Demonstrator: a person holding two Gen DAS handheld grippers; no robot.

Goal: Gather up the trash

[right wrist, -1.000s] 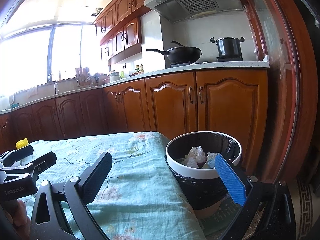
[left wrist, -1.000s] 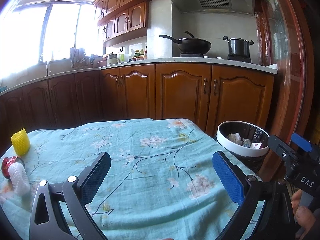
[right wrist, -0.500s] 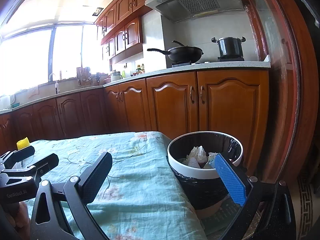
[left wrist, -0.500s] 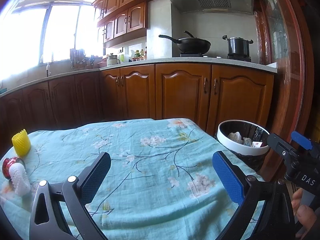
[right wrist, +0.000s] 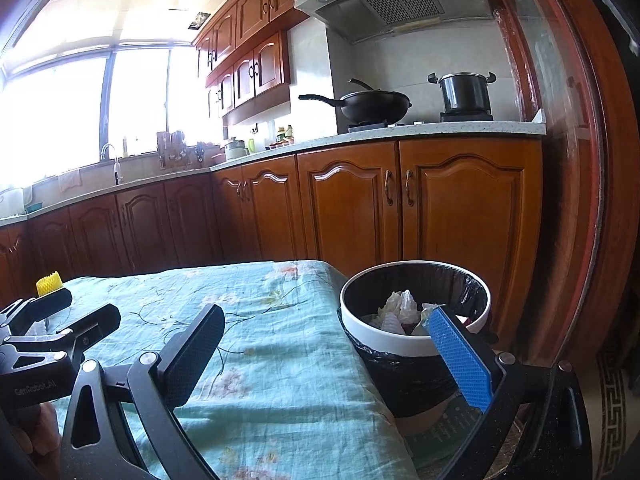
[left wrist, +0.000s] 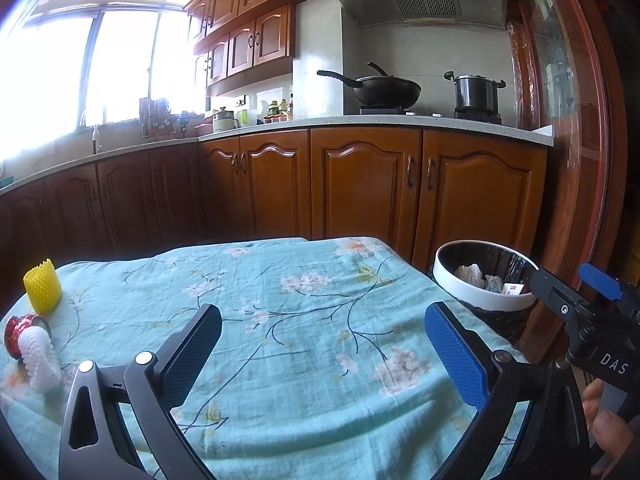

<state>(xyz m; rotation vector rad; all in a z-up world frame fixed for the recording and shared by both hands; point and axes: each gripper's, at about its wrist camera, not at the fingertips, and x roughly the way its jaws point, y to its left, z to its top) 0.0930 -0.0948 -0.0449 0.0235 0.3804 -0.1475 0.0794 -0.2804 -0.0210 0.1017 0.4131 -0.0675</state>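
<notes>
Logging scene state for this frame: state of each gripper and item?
Left gripper: open, empty.
Right gripper: open, empty.
White-rimmed black-lined trash bin: open, holds crumpled paper.
Yellow foam net sleeve: upright on floral tablecloth.
White foam net sleeve: lying beside red item.

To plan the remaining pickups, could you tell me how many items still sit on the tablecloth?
3, at its left edge: yellow foam net sleeve, red can, white foam net sleeve against the can. Others may be out of view.
</notes>
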